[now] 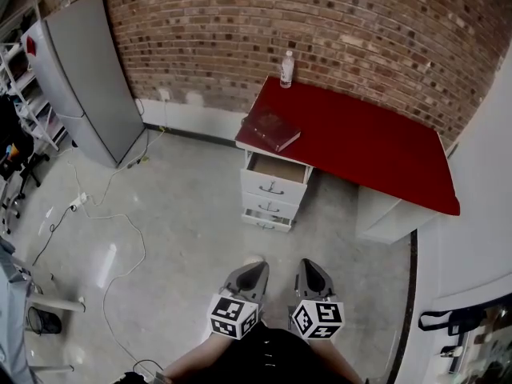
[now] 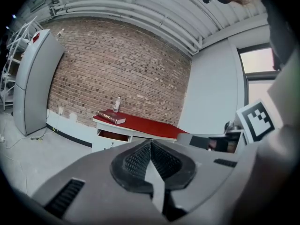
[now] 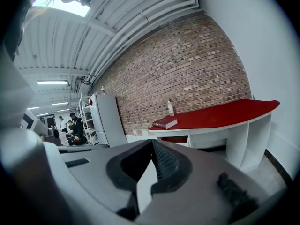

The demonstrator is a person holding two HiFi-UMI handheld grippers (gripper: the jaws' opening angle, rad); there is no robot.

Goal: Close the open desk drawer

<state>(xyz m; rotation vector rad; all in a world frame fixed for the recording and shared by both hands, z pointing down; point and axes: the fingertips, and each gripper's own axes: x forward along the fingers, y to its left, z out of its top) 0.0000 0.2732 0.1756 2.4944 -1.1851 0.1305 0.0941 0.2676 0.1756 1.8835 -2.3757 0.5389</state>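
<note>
"Two risks, as I read it. The top drawer [image 1: 276,170] of the desk [image 1: 376,146] stands pulled out, well apart from both tools, so the whole approach is yet to come. A push landing off to one side could skew the drawer and jam it part way."

"And the second?"

"Shoving too hard. That could shake the desk, and the bottle [image 1: 286,69] at the back corner might topple, or the book [image 1: 272,129] lying above the drawer might slide. A cable [image 1: 120,246] also trails over the floor to the left, a trip hazard if the walk drifts that way."

"How are the tools held?"

"Low and close to the body, side by side, both pointing forward at the desk. The left gripper [image 1: 256,266] has its jaws pressed together with nothing between them; its own view shows the pads meeting at the tip [image 2: 151,143]. The right gripper [image 1: 309,264] is the same, tips together and empty [image 3: 152,142]."

"Fine for pushing?"

"I'd judge so. A blunt front suits the drawer's face."
</note>
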